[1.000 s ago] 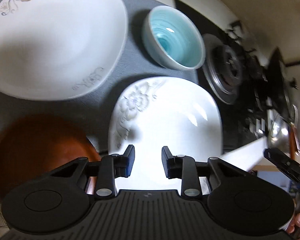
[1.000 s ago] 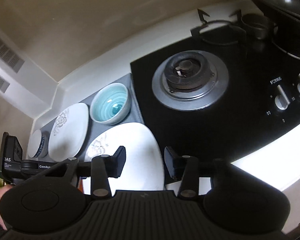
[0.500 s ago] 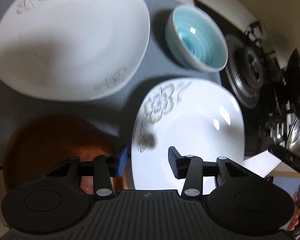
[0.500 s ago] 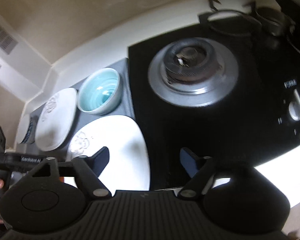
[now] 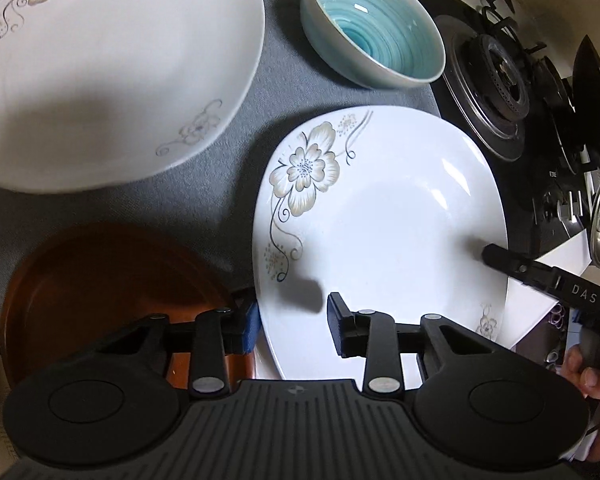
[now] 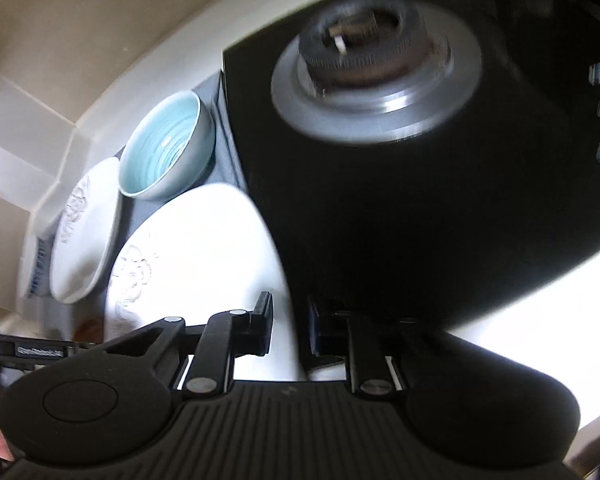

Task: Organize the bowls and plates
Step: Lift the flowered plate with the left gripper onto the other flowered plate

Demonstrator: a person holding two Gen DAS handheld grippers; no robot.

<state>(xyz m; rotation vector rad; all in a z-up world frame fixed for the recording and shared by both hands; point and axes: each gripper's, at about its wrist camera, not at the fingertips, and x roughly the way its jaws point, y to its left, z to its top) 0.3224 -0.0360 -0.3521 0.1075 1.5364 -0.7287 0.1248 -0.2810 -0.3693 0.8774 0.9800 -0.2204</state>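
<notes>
The black gas stove [image 6: 440, 208] fills the right of the scene, its round burner [image 6: 376, 64] at the far side, blurred in the right wrist view. Left of it a grey mat [image 5: 236, 152] covers the surface and carries the dishes.

The far-left white floral plate [image 5: 100, 76] is the largest dish, lying flat on the mat. Near and to its right lies the second white floral plate [image 5: 384, 236], its right edge reaching toward the stove. At the near left sits a brown plate [image 5: 100, 292], just beside the second floral plate. A teal bowl [image 5: 374, 26] stands upright at the far side of the mat, between the large plate and the burner.

The left hand-held gripper [image 5: 292, 324] has its jaws apart, straddling the near-left rim of the second floral plate: the left finger sits over the brown plate's side, the right finger over the white plate's inside. Whether either pad touches the rim cannot be told.

The right hand-held gripper [image 6: 290, 330] has its jaws only narrowly apart, straddling the near-right edge of the same plate, one finger over the plate and one on the stove side; contact is unclear through the blur. In the left wrist view its tip [image 5: 500, 256] lies over the plate's right rim.
</notes>
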